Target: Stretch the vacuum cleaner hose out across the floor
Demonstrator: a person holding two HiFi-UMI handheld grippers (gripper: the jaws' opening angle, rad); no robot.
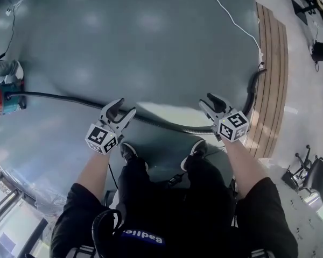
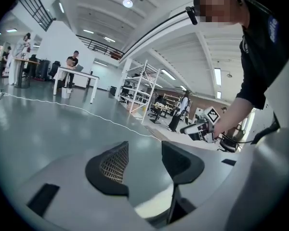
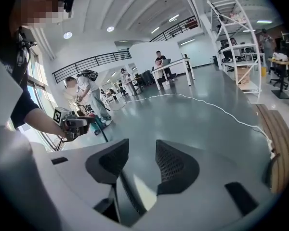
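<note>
**Hose laid long, right end still bent**

Vacuum cleaner hose (image 1: 167, 126) lies on the grey floor (image 1: 151, 36). It runs from the vacuum cleaner (image 1: 2, 101) at far left, rightward in a shallow sag past the person's shoes (image 1: 128, 150). At the right it hooks away toward the far side, ending beside the wooden strip (image 1: 272, 79).

Left gripper (image 1: 124, 107) hangs over the hose left of centre. In its own view the jaws stand apart with bare floor showing between the pads, so it is released, gripping nothing. Right gripper (image 1: 206, 101) hangs over the hose just before the bend. Its jaws are likewise apart and nothing is pinched; a dark line low under the jaws is probably the hose, below the pads, not in them.

A thin white cable (image 1: 231, 18) crosses the far floor, well apart from the hose.

Progress, as judged: most of the run is already drawn out in one long line from the machine. What is left looks like the slack in the middle sag and the hooked right end. Neither can be pulled straight until a gripper takes hold, so the stretch reads as largely done but not finished.
</note>
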